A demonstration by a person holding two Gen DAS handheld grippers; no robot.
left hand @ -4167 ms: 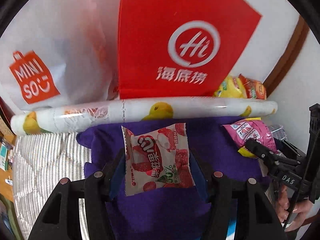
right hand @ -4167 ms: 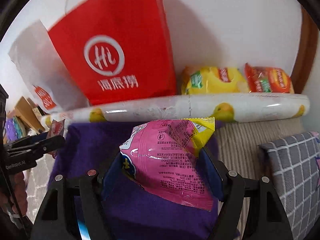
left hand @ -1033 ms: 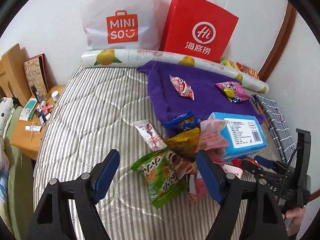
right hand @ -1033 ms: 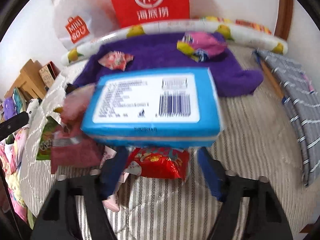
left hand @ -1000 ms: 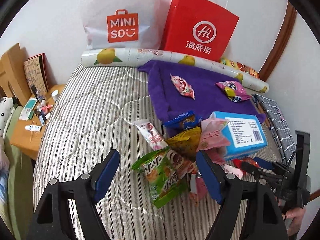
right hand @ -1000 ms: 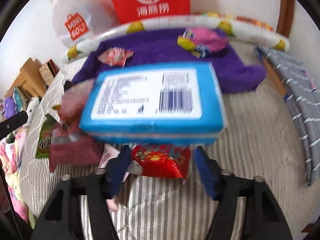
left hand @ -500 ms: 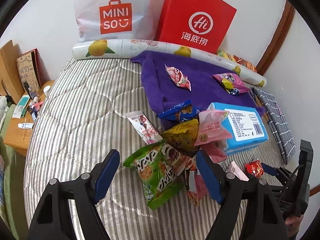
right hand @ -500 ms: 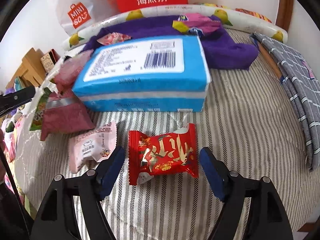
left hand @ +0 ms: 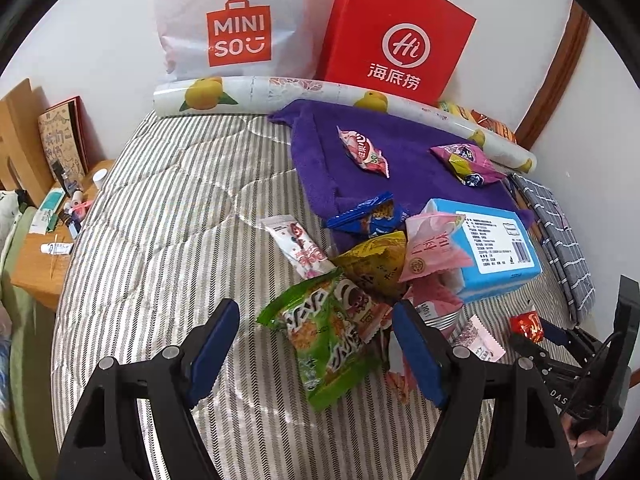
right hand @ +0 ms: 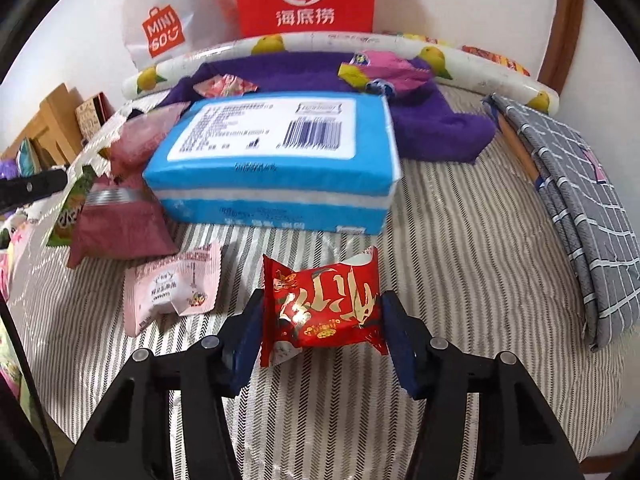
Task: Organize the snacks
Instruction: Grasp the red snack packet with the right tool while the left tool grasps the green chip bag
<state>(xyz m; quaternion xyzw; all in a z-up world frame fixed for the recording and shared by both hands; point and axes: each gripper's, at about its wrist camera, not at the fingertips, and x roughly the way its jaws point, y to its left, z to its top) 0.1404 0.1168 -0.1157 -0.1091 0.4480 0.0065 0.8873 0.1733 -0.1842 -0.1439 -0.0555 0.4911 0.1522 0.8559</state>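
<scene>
Near the bed's edge, right gripper (right hand: 320,312) jaws just closed on red snack packet (right hand: 322,306), open striped mattress (right hand: 460,280) rightward

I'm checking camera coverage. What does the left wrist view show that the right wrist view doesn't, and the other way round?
Only the left wrist view shows the open left gripper over the green packet, plus the yellow packet and the side table.

Only the right wrist view shows the right gripper with its jaws just closed in on the red packet, pads against its sides.

Both show the blue box, purple towel and red bag.
</scene>
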